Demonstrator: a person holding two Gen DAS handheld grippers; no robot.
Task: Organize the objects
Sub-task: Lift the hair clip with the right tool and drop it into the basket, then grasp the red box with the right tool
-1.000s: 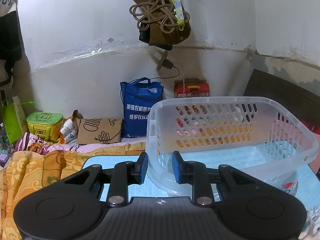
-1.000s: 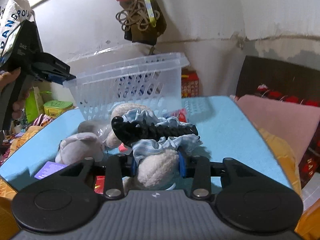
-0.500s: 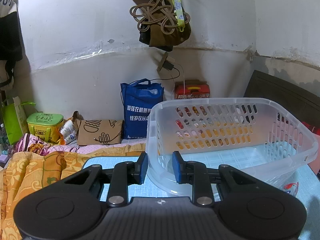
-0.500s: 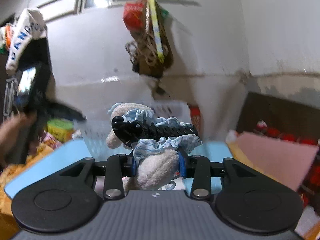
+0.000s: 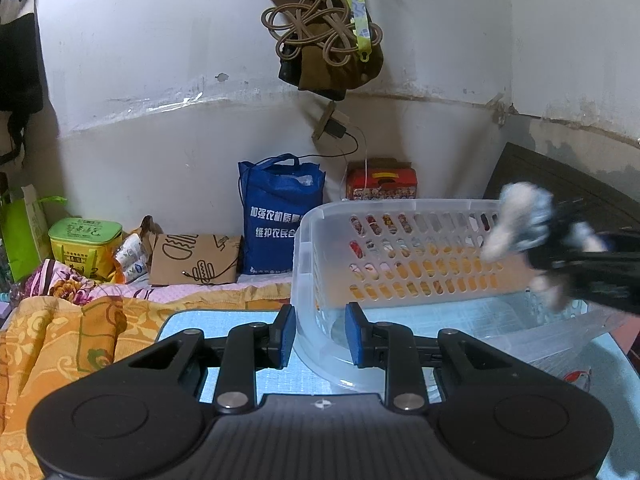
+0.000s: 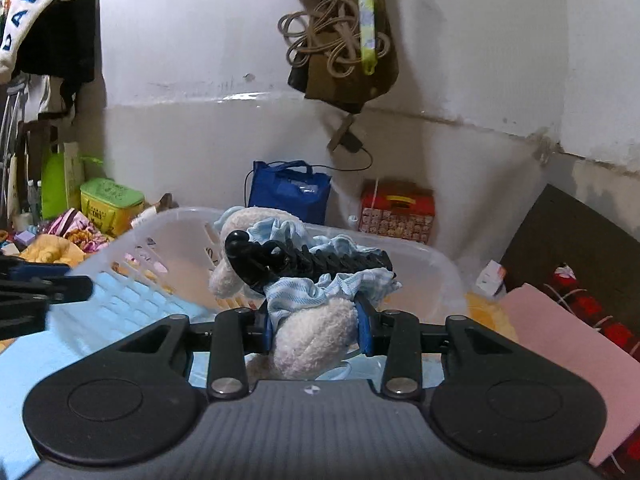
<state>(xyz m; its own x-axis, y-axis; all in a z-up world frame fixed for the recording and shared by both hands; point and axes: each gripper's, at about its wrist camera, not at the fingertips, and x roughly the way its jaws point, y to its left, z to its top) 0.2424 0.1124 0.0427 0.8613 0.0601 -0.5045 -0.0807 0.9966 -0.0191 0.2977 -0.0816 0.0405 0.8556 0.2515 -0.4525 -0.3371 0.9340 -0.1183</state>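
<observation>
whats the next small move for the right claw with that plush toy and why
Probably ease the right claw forward and down, then open it. It is shut on the plush toy, which hangs over the clear basket, not yet inside. The left claw grips the basket's near rim, tilting it toward the toy.

Both views are taken close over a clear plastic basket (image 5: 400,248) (image 6: 168,248), facing the back wall; the blue bag (image 5: 280,216) (image 6: 290,190) is shared.

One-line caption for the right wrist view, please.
Right gripper clamps a plush toy wearing a black hair claw, held over the clear plastic basket.
</observation>
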